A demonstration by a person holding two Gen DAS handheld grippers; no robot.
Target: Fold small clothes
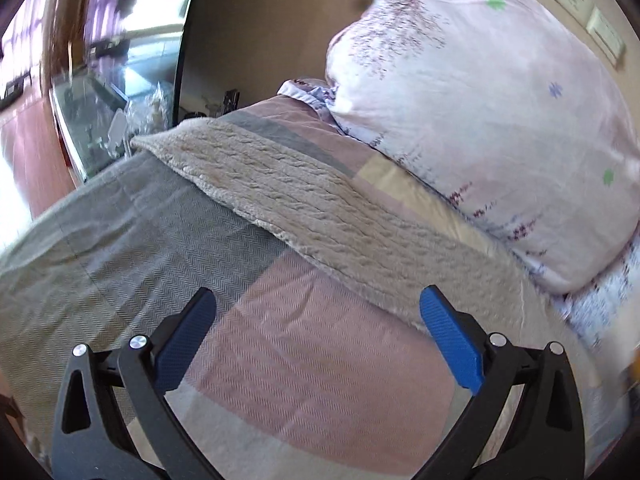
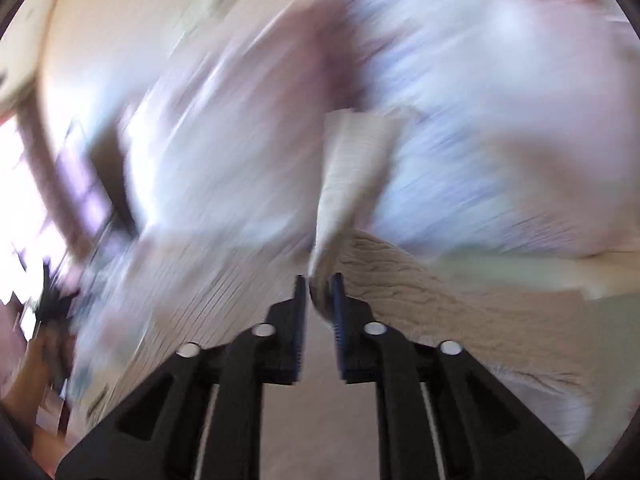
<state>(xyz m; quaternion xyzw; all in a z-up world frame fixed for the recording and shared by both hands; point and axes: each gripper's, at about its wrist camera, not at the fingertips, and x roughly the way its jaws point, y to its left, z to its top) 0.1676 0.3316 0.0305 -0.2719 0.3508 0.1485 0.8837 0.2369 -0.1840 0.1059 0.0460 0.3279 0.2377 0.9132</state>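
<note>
A beige fuzzy knit garment (image 1: 304,196) lies spread on the bed, running from the far left to the near right. My left gripper (image 1: 318,308) is open and empty, just in front of the garment's near edge, above the striped bedcover (image 1: 132,248). In the right wrist view my right gripper (image 2: 320,292) is shut on an edge of the beige garment (image 2: 404,284), and a ribbed cream flap (image 2: 352,168) of it stands up from the jaws. That view is heavily blurred.
A large pink floral pillow (image 1: 480,112) lies at the head of the bed behind the garment. A glass-topped cabinet (image 1: 92,120) stands beyond the bed's left side. A beige wall (image 1: 272,20) with switches (image 1: 588,20) is behind.
</note>
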